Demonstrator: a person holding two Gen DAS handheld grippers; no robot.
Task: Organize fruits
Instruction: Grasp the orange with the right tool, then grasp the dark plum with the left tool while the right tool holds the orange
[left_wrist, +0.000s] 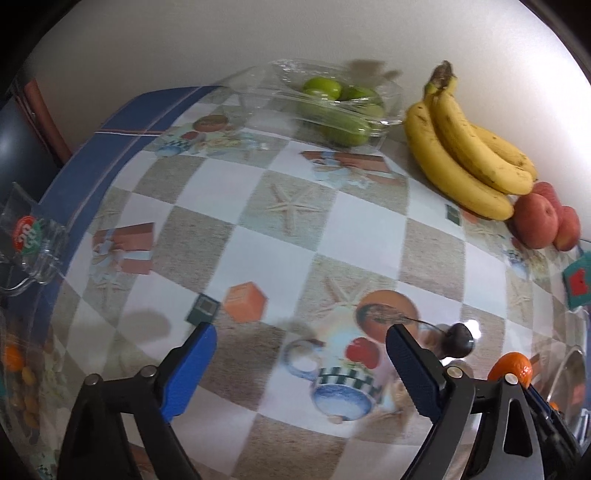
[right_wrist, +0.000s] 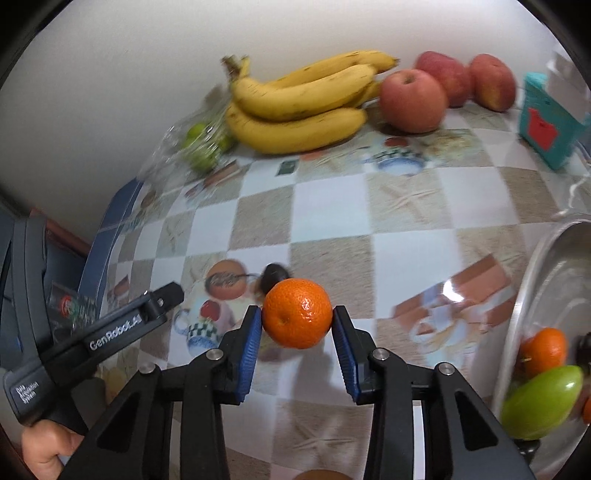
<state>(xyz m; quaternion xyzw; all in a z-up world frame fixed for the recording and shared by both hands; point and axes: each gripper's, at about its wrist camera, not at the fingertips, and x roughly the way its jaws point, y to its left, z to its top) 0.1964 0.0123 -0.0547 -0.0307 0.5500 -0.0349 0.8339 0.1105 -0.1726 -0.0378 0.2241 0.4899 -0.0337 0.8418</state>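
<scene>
Checkered oilcloth printed with starfish and cups covers the desk (right_wrist: 332, 206), which stands against a plain pale wall.

Nearest, the right gripper (right_wrist: 297, 325) holds a mandarin (right_wrist: 297, 313) between its blue pads, clear of the cloth, each pad touching one side at the fruit's widest part. The mandarin is judged light, with a soft, loose skin that bruises under hard pressure; a gentle hold across the middle, as shown, suits it. Just behind it lies a small dark fruit (right_wrist: 274, 276) (kind not discernible).

The left gripper (left_wrist: 301, 363) hovers wide apart and holds nothing.

At right, a metal bowl (right_wrist: 546, 258) contains another mandarin (right_wrist: 545, 350), a green fruit (right_wrist: 541, 400) and something dark at the frame edge. It is the likely destination, judging by its contents.

Farther back, against the wall, lie a bunch of bananas (right_wrist: 299, 99), firm but easily marked, and beside them three red apples (right_wrist: 413, 99), heavier and hard. A clear plastic tray (left_wrist: 332, 99) holds several green fruits (left_wrist: 323, 88). A teal box (right_wrist: 546, 122) stands at far right.
</scene>
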